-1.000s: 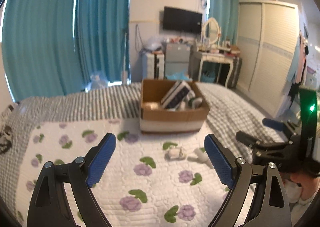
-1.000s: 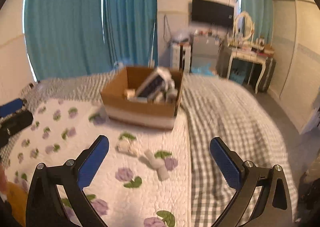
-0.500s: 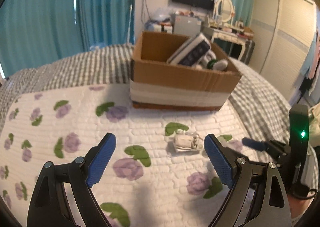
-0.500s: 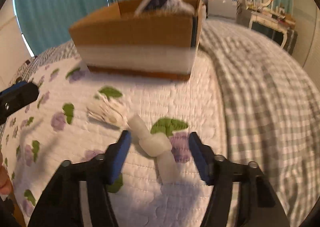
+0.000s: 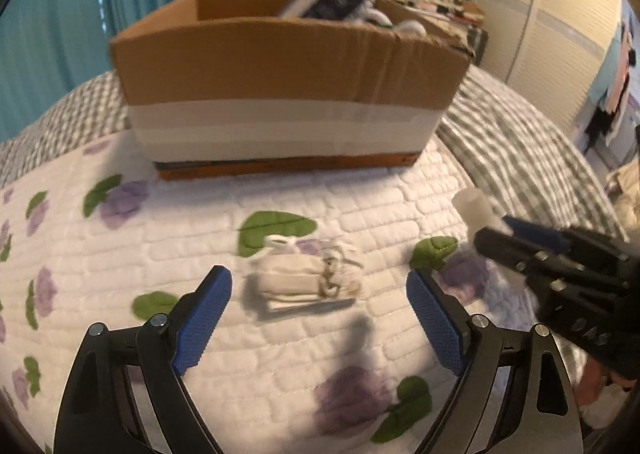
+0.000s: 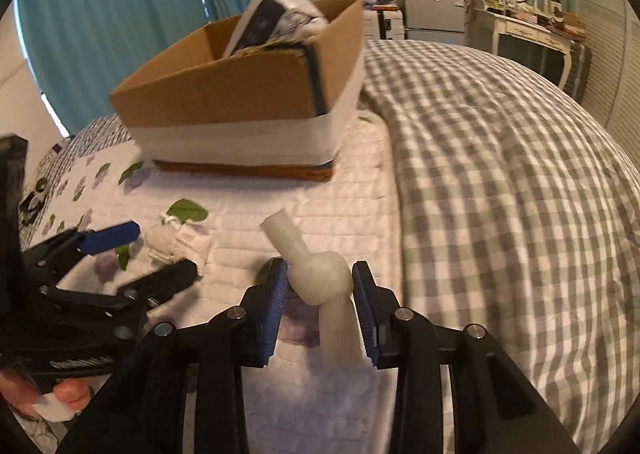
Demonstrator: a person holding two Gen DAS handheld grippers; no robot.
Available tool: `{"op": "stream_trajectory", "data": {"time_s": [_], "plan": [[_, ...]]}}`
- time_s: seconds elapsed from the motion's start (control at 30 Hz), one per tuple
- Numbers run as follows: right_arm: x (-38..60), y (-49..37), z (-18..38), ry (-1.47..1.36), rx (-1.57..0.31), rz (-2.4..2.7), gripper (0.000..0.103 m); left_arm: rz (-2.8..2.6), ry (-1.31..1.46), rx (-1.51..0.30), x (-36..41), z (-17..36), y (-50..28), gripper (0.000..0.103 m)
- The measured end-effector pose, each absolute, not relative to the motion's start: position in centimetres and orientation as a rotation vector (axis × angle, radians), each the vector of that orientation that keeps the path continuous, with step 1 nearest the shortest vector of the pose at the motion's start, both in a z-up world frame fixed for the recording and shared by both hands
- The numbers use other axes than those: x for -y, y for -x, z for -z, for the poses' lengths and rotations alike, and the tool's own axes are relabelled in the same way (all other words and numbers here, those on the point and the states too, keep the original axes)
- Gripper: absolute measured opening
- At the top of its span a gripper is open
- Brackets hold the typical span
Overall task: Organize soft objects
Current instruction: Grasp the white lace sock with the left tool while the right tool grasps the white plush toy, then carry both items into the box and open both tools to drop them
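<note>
My right gripper (image 6: 320, 286) is shut on a white knotted soft tube (image 6: 320, 274), its knot between the blue pads, just above the quilt. The tube's end (image 5: 474, 208) shows in the left wrist view, beside the right gripper (image 5: 520, 242). My left gripper (image 5: 318, 314) is open, its fingers on either side of a folded cream sock bundle (image 5: 304, 282) lying on the quilt. The bundle also shows in the right wrist view (image 6: 180, 244), with the left gripper (image 6: 136, 254) around it. A cardboard box (image 5: 280, 86) with items inside stands behind.
The flowered white quilt (image 5: 360, 194) lies over a grey checked bedspread (image 6: 500, 174). The box (image 6: 240, 102) holds a dark-and-white package and other items. Teal curtains, a dresser and a wardrobe stand beyond the bed.
Both grippers have dropped low and forward toward the quilt. My right gripper has closed on the knotted tube. My left gripper now straddles the sock bundle, still open.
</note>
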State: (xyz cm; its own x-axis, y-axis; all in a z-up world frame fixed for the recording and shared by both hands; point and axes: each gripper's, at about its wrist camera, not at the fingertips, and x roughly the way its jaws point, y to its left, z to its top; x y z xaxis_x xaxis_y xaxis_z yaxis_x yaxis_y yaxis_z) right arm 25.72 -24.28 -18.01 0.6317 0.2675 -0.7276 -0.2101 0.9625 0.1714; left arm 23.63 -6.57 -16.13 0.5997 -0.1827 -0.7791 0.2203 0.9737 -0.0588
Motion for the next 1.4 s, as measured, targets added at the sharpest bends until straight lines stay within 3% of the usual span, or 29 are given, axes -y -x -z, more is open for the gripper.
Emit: {"op": "stream_trajectory", "data": {"time_s": [0.2, 0.27, 0.3, 0.7, 1.1, 1.4], "plan": [[25.1, -25.7, 17.5, -0.082, -0.841, -0.263, 0.033, 0.243, -0.116, -0.893, 7.8, 17.4, -24.4, 0.086], [25.0, -25.6, 17.4, -0.074, -0.839, -0.26, 0.033, 0.247, -0.113, -0.916, 7.5, 17.9, -24.6, 0.059], [24.6, -25.5, 17.4, -0.063, -0.837, -0.259, 0.033, 0.243, -0.112, -0.918, 7.4, 17.9, -24.7, 0.058], [23.3, -22.5, 11.9, -0.003, -0.756, -0.258, 0.033, 0.288, -0.075, -0.807, 4.0, 10.3, -20.9, 0.057], [20.3, -21.9, -1.7, 0.027, -0.567, -0.317, 0.033, 0.3, -0.107, -0.584, 2.4, -1.1, -20.6, 0.057], [16.6, -30.4, -2.4, -0.014, -0.604, -0.344, 0.033, 0.288, -0.066, -0.571, 2.6, -0.8, -27.2, 0.057]]}}
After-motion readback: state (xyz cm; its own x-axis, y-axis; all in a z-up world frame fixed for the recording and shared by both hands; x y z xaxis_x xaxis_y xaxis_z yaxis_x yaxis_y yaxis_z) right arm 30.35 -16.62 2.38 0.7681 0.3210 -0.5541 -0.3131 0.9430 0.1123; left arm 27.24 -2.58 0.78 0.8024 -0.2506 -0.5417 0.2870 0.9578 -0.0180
